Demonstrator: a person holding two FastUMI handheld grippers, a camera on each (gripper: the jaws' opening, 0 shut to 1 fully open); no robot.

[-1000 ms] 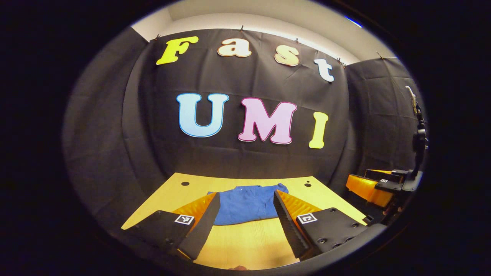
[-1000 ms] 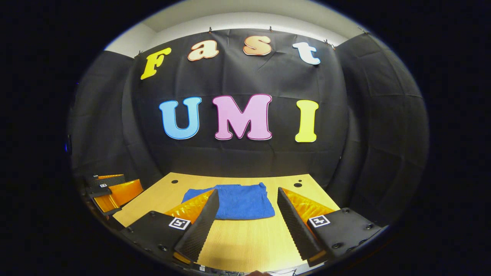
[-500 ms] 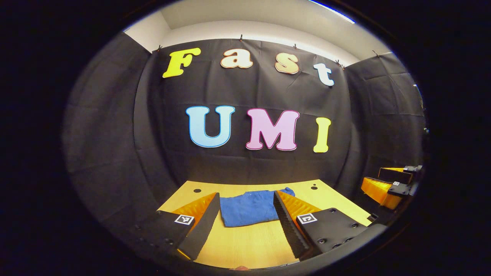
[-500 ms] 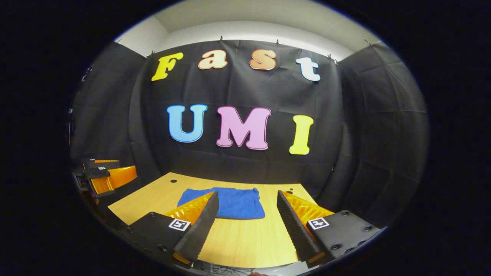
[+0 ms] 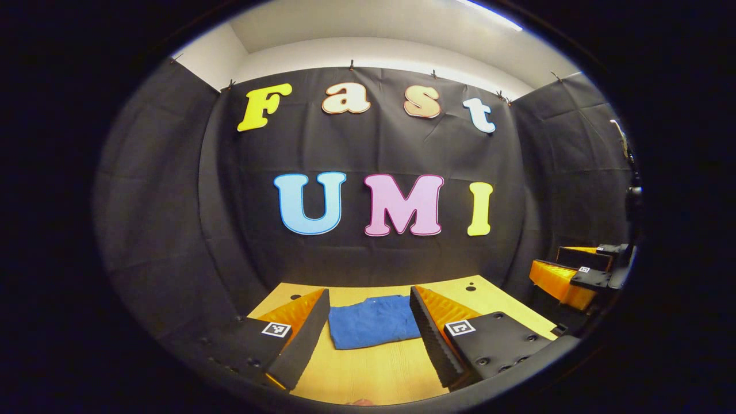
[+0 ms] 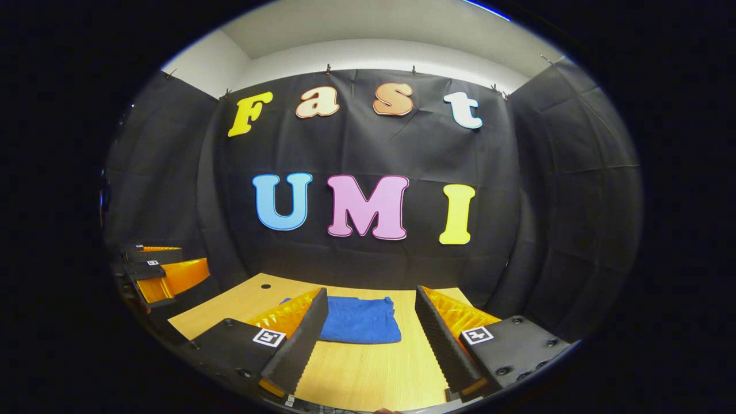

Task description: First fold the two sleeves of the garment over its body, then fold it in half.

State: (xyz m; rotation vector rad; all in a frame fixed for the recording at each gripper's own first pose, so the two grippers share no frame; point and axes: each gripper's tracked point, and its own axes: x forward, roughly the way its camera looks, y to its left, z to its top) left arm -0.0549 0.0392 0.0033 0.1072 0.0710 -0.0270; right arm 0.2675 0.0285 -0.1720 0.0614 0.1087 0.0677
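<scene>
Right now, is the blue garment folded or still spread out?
Folded. The blue garment lies as a compact, roughly rectangular bundle on the wooden table, no sleeves sticking out. Both hand-held grippers are open, off it.

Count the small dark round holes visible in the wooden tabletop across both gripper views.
2: one near the table's far left corner, one near its far right corner. The blue garment or the tongs could hide others.

garment [image 5: 374,322]: blue napped cloth | table [image 6: 368,374]: matt grained wood

Cloth-walled recording booth [image 5: 172,230], wooden table [image 5: 379,374]
</scene>
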